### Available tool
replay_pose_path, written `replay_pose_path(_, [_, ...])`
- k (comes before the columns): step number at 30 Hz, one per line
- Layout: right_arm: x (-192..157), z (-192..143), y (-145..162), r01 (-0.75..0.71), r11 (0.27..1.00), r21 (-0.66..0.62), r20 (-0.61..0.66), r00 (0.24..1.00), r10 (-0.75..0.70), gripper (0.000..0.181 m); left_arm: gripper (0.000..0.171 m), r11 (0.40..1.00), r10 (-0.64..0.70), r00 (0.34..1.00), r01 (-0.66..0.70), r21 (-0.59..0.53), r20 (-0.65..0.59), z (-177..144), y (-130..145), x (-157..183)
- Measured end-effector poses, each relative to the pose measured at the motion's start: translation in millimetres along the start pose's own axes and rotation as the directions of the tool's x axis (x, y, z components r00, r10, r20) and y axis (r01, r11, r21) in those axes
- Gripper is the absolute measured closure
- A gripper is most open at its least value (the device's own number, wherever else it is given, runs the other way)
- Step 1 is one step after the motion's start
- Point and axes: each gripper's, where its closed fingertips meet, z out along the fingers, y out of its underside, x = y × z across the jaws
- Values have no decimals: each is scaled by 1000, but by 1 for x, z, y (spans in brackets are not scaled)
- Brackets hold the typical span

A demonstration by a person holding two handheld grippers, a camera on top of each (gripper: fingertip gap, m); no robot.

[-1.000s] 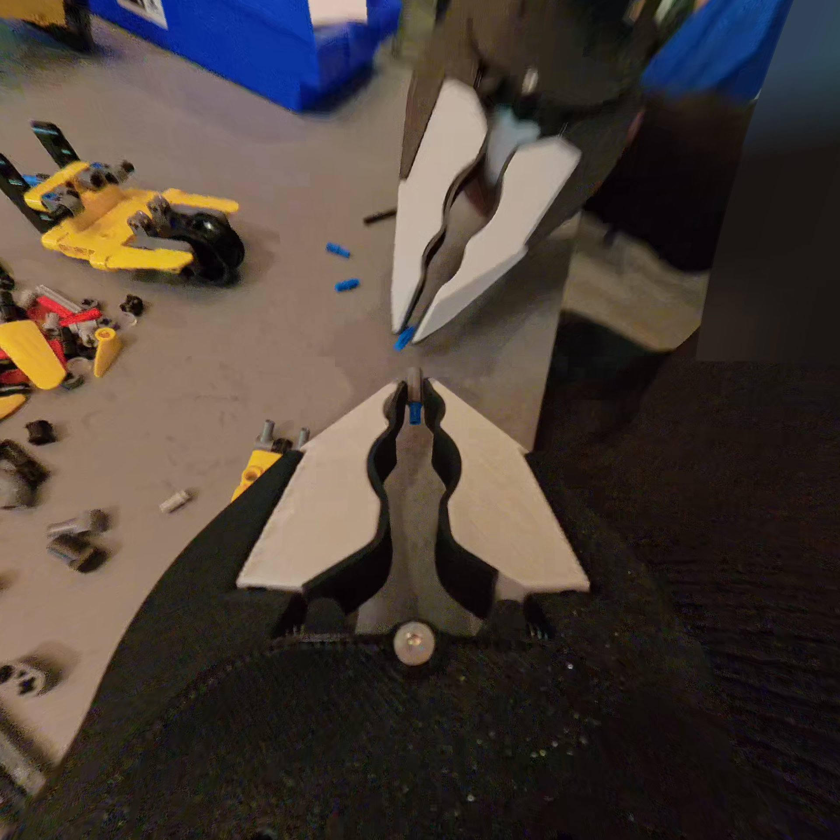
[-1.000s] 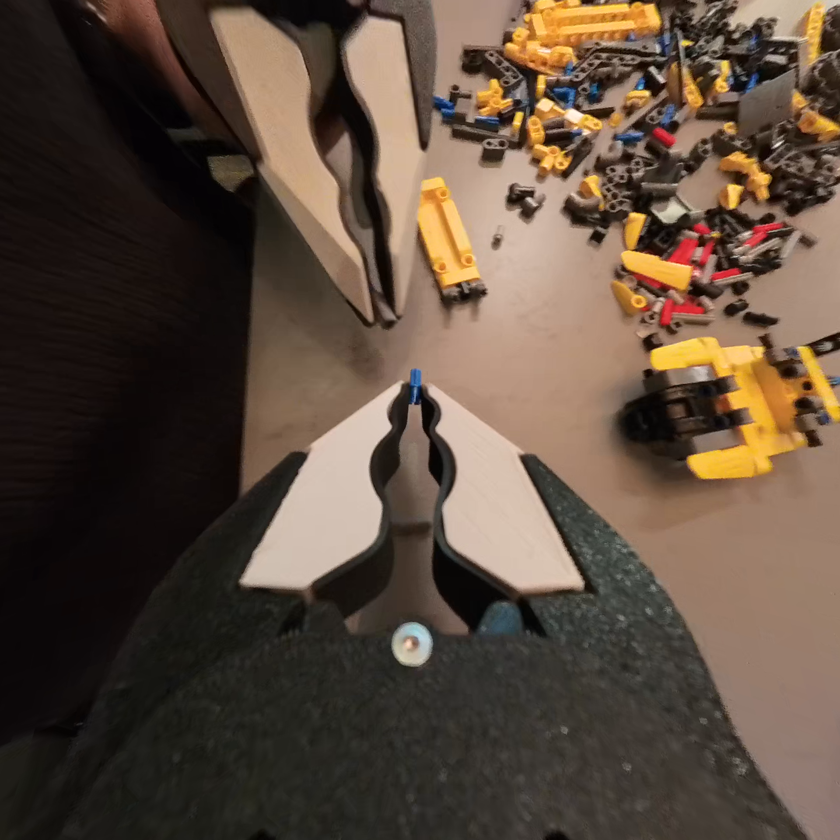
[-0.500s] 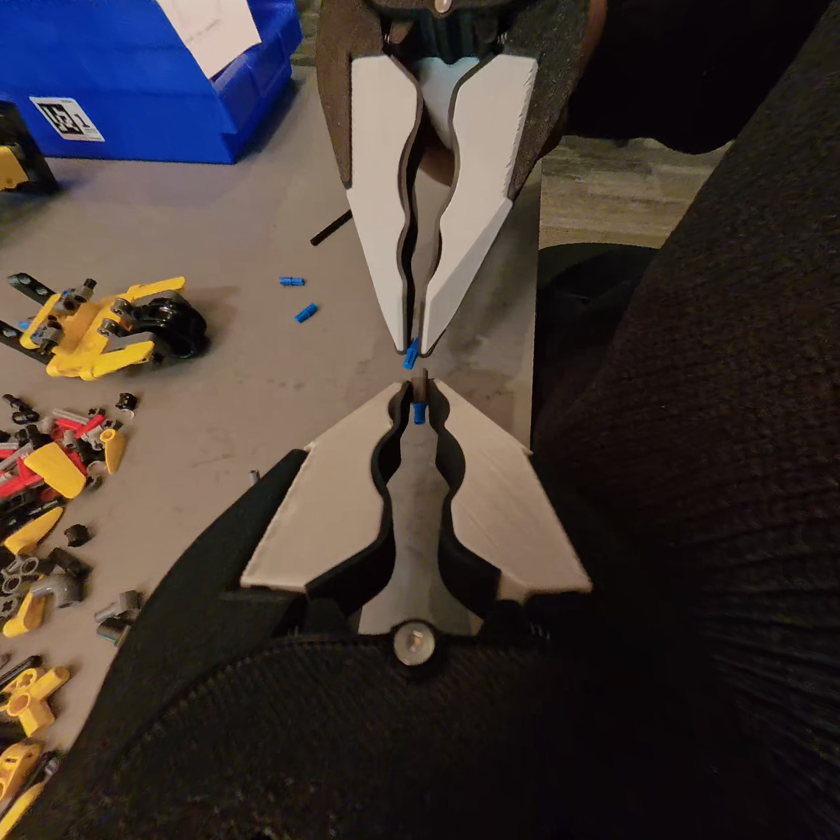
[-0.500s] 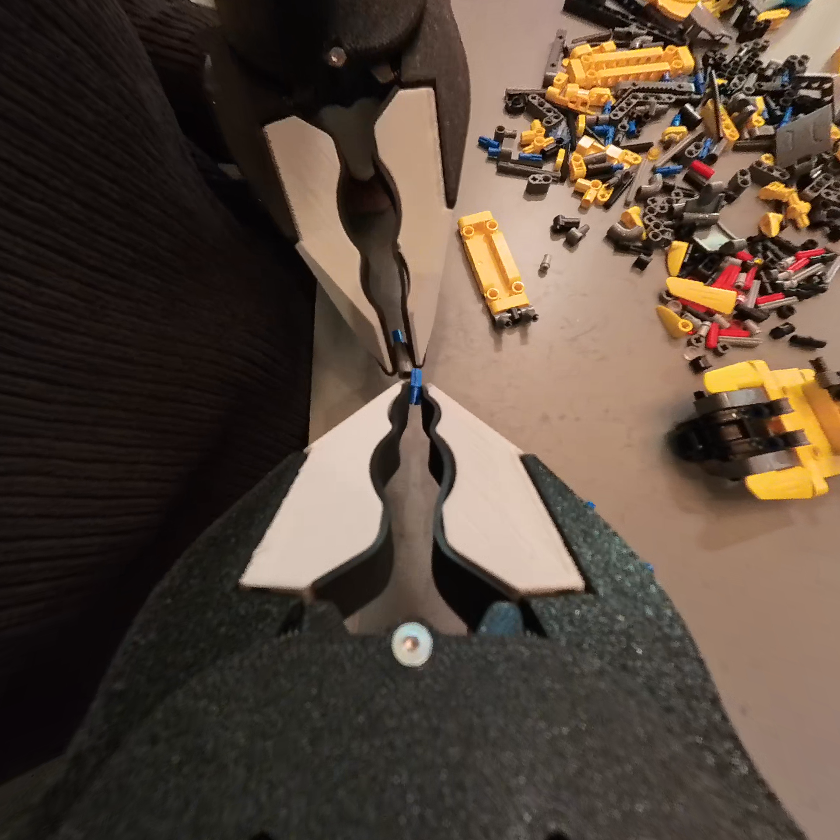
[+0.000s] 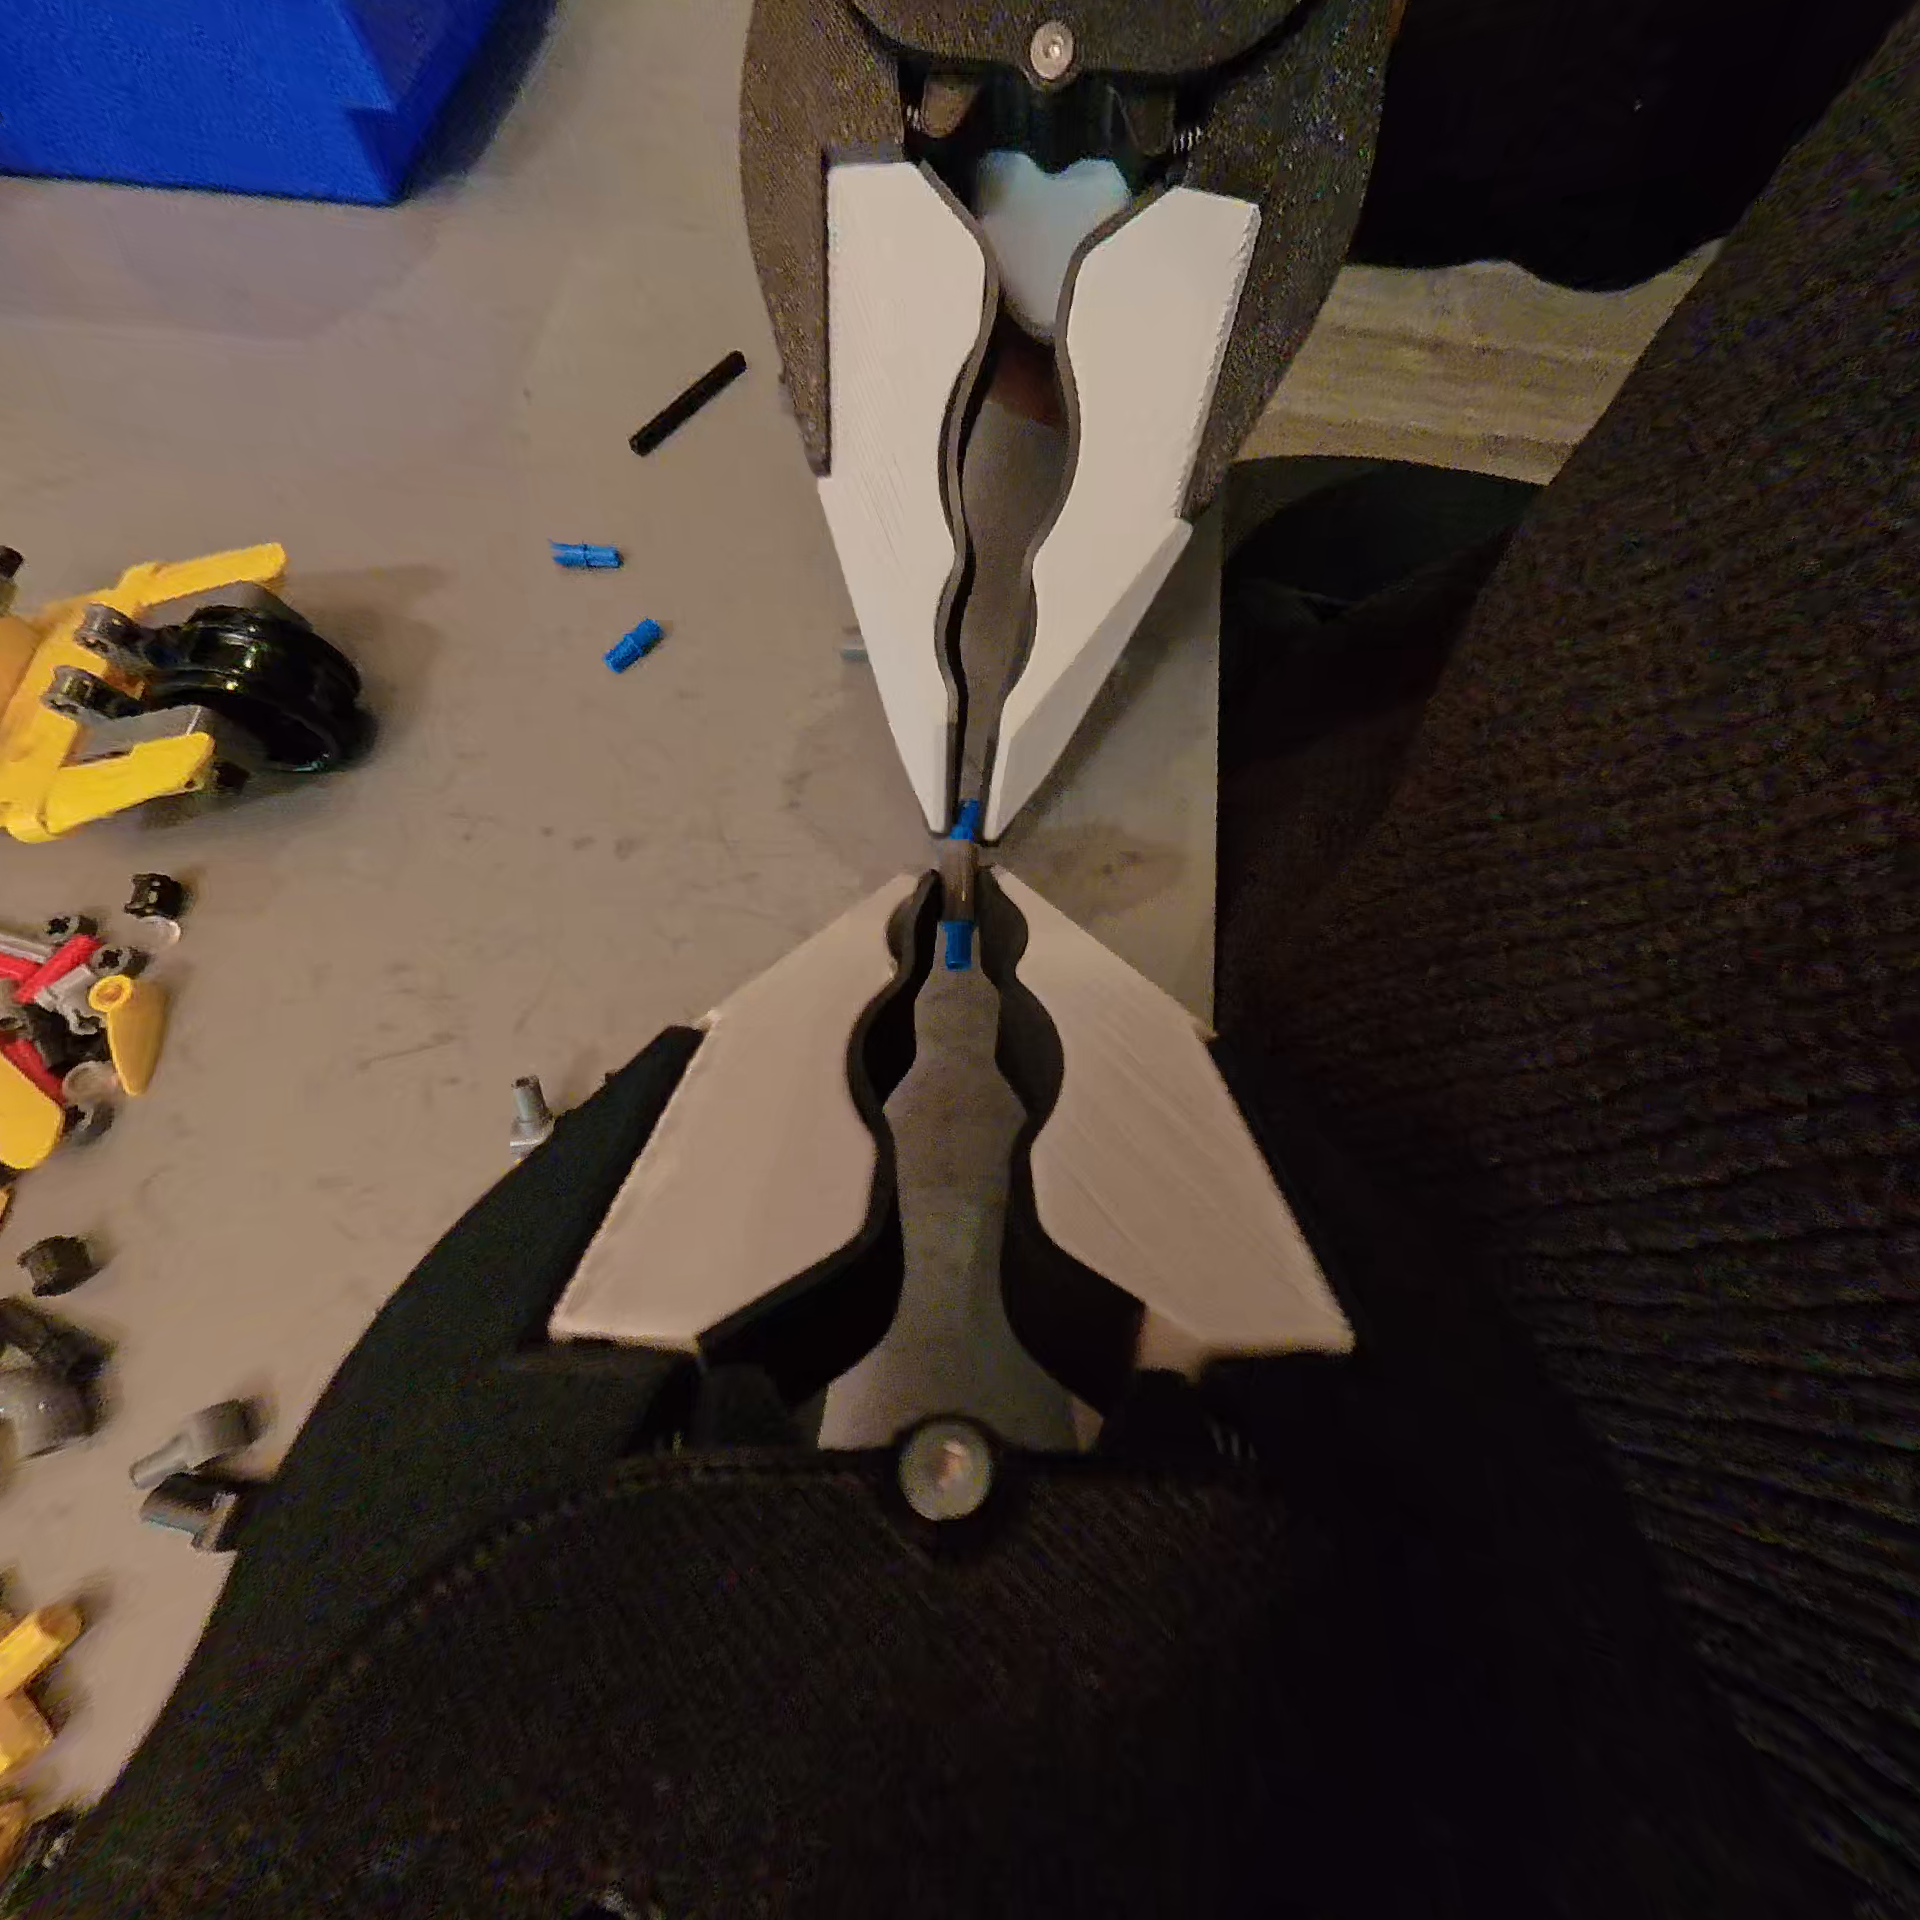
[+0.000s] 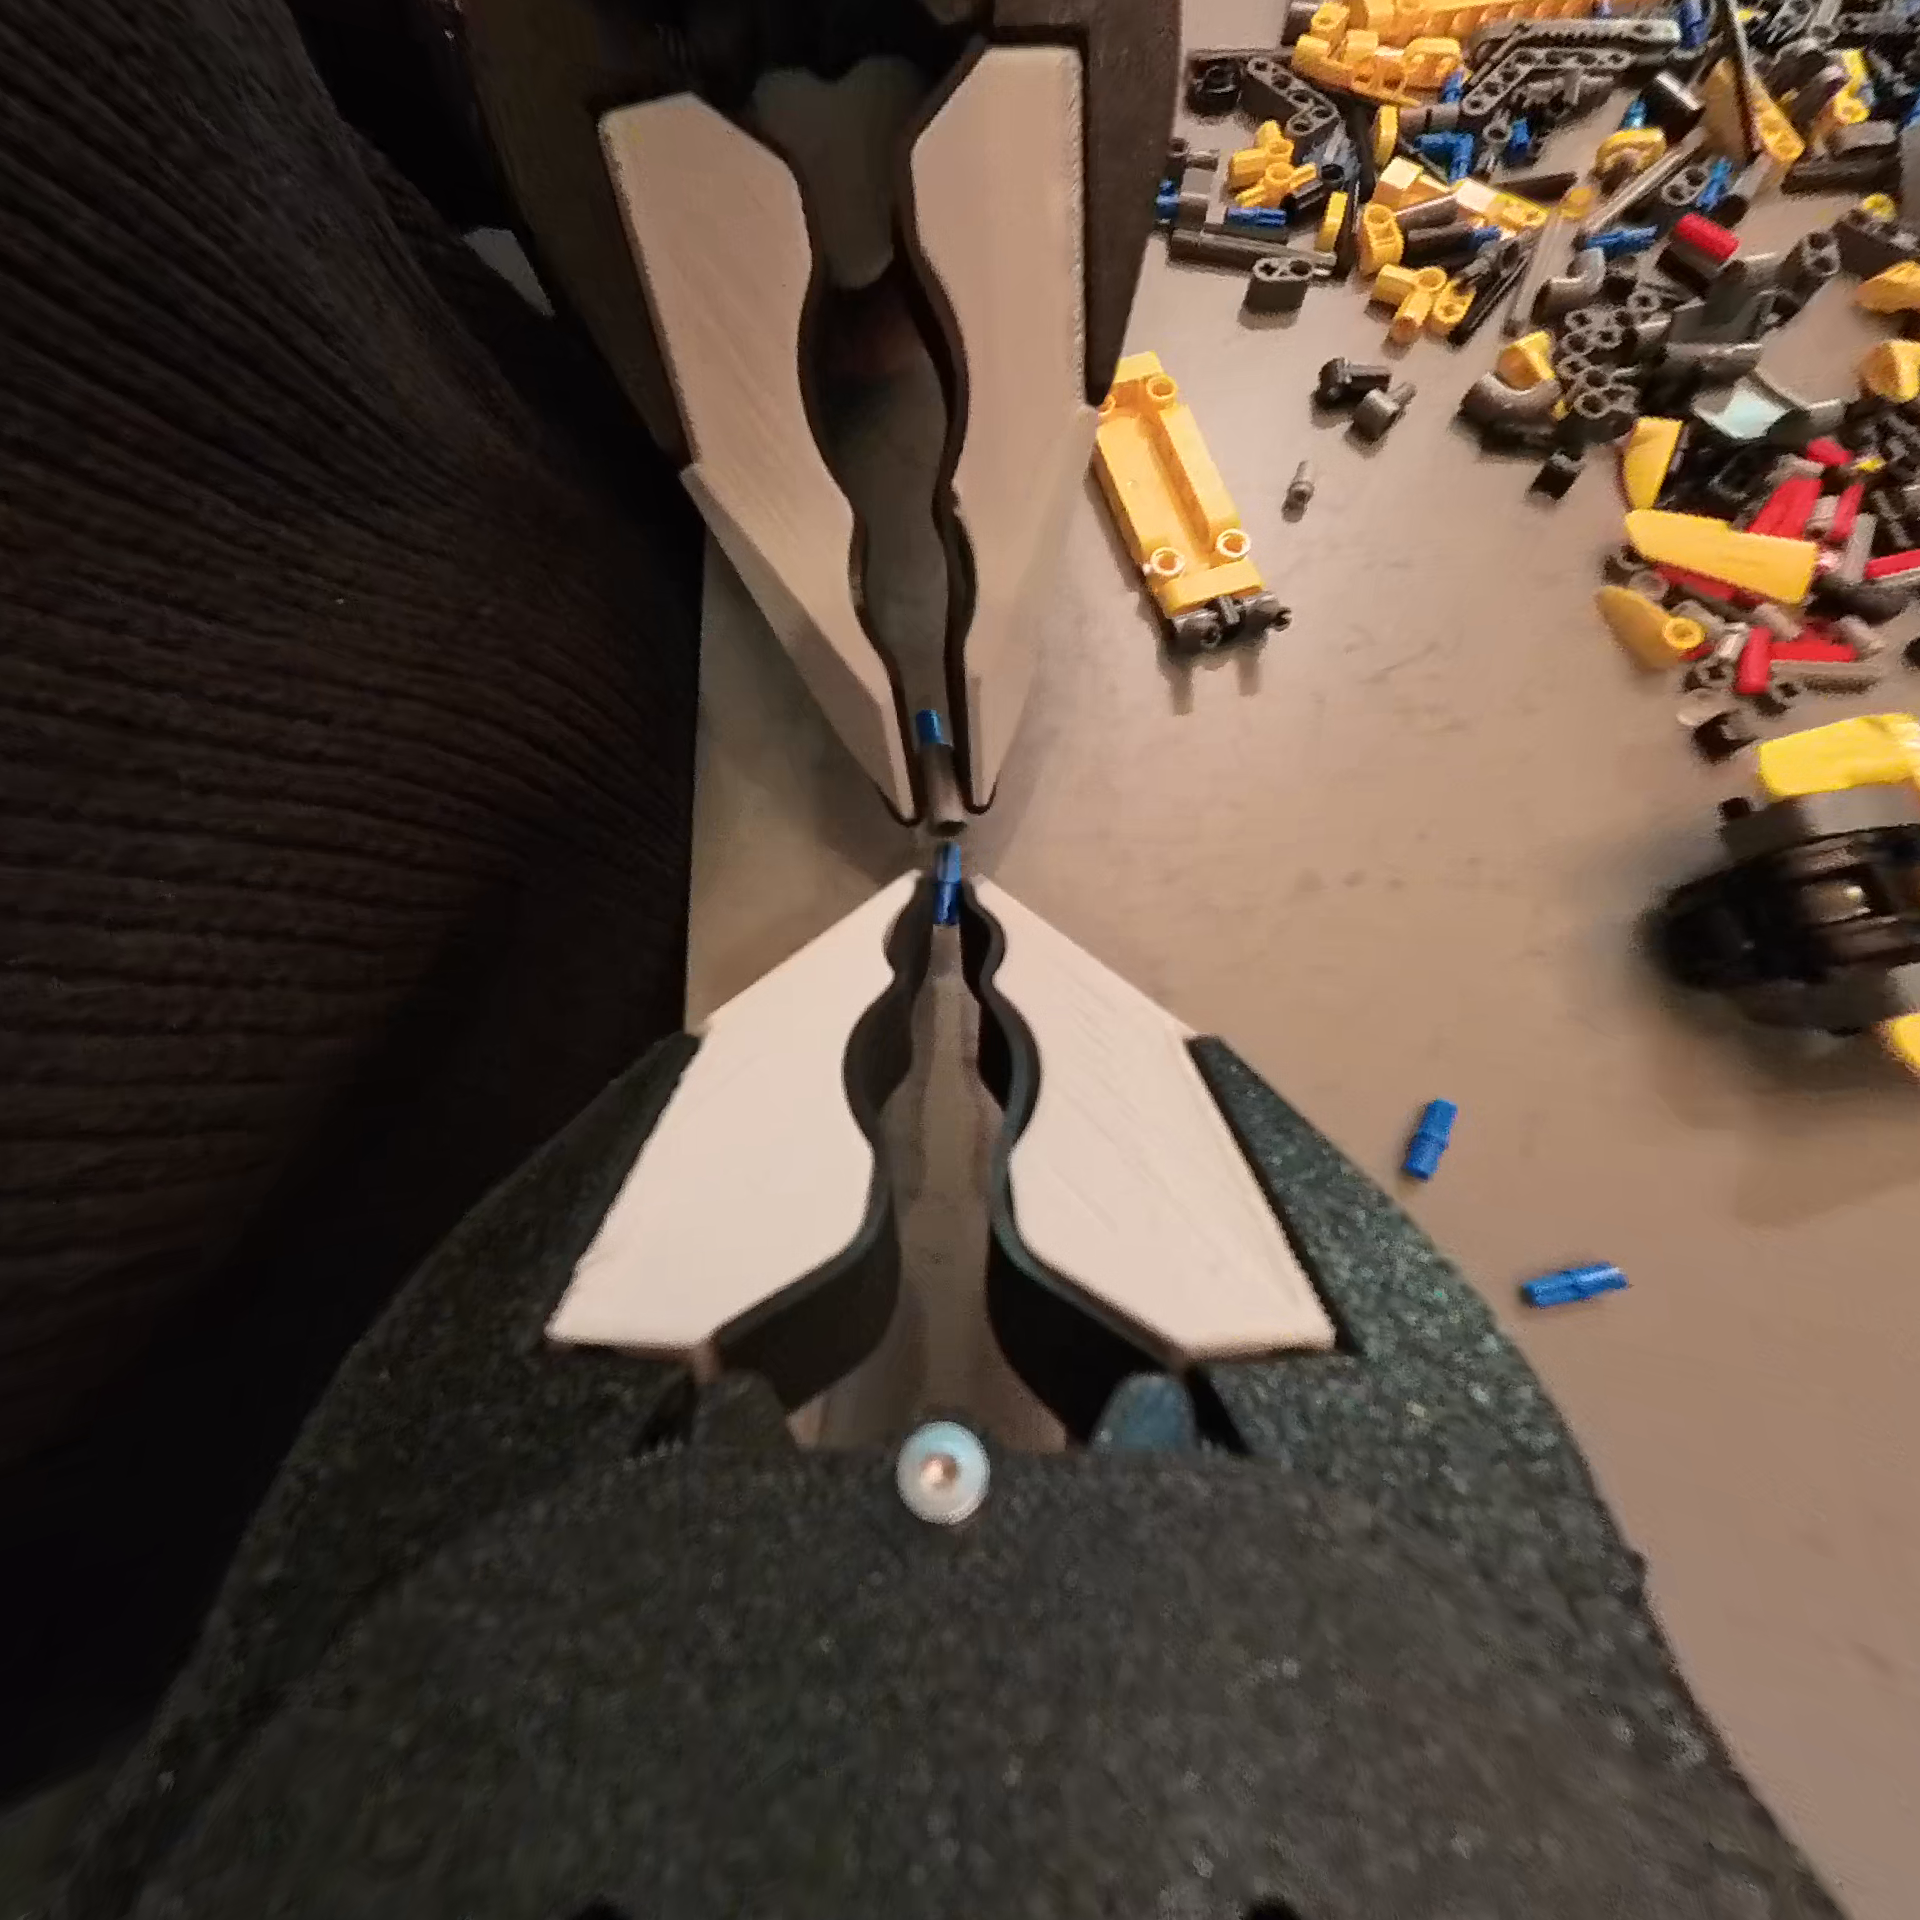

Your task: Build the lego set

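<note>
My left gripper (image 5: 957, 881) is shut on a short grey connector (image 5: 958, 864) with a blue pin (image 5: 953, 941) sticking out of its back end. My right gripper (image 6: 943, 885) is shut on another blue pin (image 6: 945, 883). The two grippers point at each other, tip to tip, just above the grey table (image 5: 520, 883). In the right wrist view the held pin's tip sits right at the open end of the grey connector (image 6: 943, 795); I cannot tell whether they touch. The right gripper (image 5: 966, 831) comes in from the top of the left wrist view, and the left gripper (image 6: 940, 812) from the top of the right wrist view.
A yellow-and-black partial model (image 5: 156, 707) sits to the left. Two loose blue pins (image 5: 634, 644) and a black axle (image 5: 686, 403) lie nearby. A blue bin (image 5: 208, 94) stands at the back. A yellow plate (image 6: 1174, 499) and a parts pile (image 6: 1610, 260) lie beyond. A dark knit garment (image 5: 1610, 935) borders the table edge. Left and right tips are no more than a few centimetres apart.
The right gripper has swung in line with the left and closed the gap. The held blue pin has come from well apart to right at the grey connector's end.
</note>
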Motion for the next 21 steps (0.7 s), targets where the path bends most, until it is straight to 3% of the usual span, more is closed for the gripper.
replay_pose_path(10, [-1,-1,4,80,996,31,-84,993,-77,177,167,994,-75,990,65,-83,-120,7,9,8])
replay_pose_path(21, [-4,7,14,154,987,-45,-77,985,-157,177,167,983,-132,977,107,-150,-168,13,17,10])
